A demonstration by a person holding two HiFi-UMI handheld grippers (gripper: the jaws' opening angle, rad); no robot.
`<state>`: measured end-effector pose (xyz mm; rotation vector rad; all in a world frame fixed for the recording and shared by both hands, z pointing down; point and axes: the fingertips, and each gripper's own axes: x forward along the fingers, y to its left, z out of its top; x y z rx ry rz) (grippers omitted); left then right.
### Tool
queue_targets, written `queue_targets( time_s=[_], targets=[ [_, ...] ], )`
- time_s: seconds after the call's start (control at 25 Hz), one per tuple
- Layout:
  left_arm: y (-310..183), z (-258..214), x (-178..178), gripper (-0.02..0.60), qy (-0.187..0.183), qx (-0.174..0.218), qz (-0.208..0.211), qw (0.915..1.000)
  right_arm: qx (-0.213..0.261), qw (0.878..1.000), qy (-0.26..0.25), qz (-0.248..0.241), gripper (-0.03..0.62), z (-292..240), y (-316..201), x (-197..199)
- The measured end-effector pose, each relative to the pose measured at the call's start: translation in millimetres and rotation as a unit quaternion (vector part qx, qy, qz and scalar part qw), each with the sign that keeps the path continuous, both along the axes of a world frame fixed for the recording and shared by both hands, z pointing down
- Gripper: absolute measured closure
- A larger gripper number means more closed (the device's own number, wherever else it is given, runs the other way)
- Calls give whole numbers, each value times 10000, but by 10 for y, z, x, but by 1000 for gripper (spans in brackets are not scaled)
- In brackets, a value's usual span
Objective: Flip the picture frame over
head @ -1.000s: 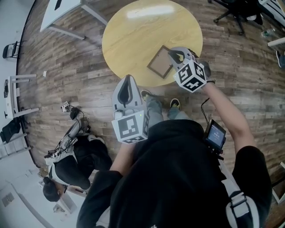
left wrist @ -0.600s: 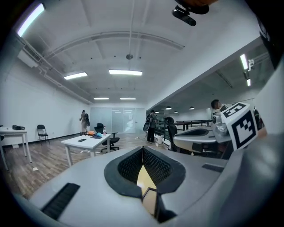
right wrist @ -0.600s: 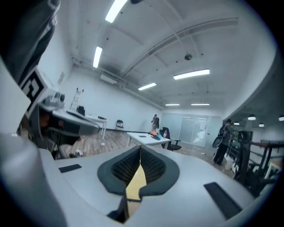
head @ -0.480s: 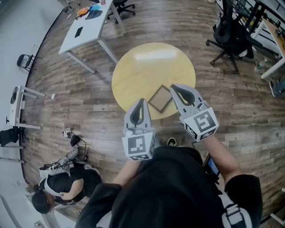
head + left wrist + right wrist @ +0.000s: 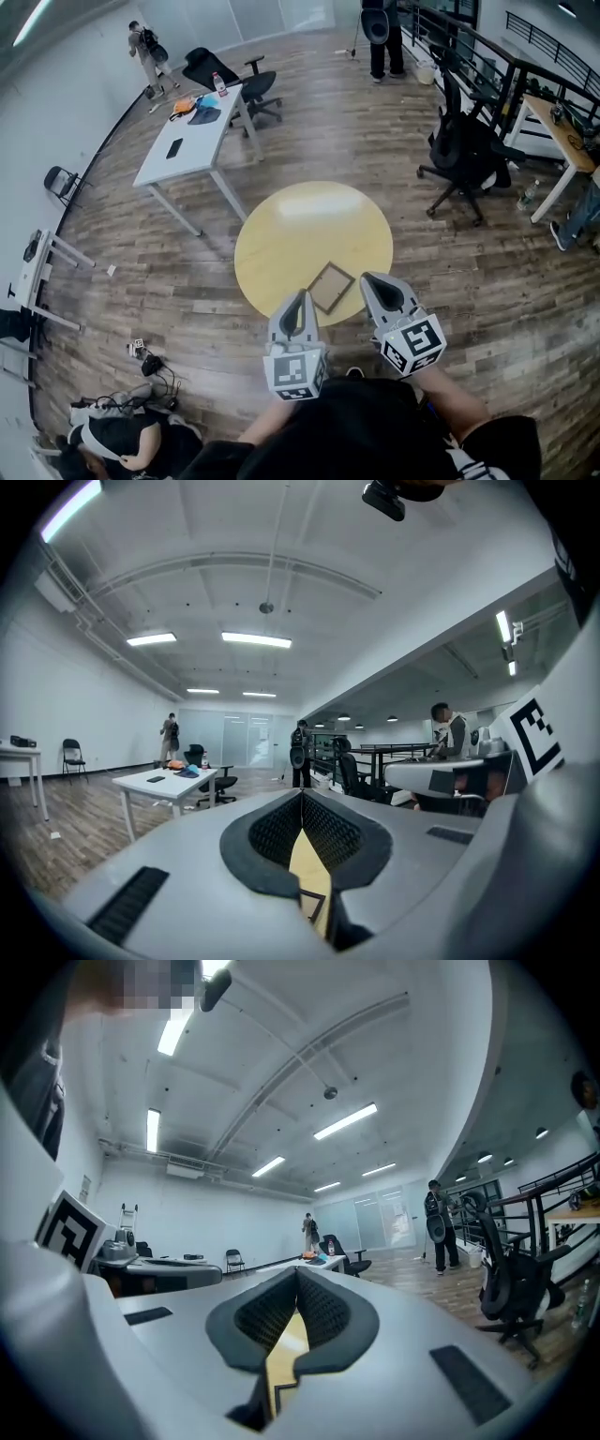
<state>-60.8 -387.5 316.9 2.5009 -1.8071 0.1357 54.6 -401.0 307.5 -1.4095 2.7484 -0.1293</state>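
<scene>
Left tongs [image 5: 300, 298] and right tongs [image 5: 368, 279] hover pinched shut and empty, clear of the picture frame [image 5: 330, 287], which lies flat between and below their tips on the round worktop [image 5: 300, 220]. Which face is up cannot be told, so the scene fits a frame awaiting its turn or one already turned over. It sits close to the rim nearest the tongs. Bare worktop stretches beyond them, and an office chair [image 5: 461, 150] stands well off.

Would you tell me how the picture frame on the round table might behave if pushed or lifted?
The picture frame looks thin and straight-edged, so probably stiff and light. Lying flat on the smooth round table, it would likely slide, not tip. Near the rim, a push might drop it.
</scene>
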Motion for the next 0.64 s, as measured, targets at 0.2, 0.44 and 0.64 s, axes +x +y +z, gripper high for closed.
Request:
queue_targets(
  time_s=[0.2,0.44,0.64],
  targets=[
    [103,-39,53,558,54,42,95,9999,56,9999,104,59,574,-10,124,22],
    [153,-32,161,558,57,69,226,9997,69,9998,66,192,574,-16,213,138],
    [234,-57,148,558,46,112,282,9995,105,9996,114,236,574,-49,325,139]
  ],
)
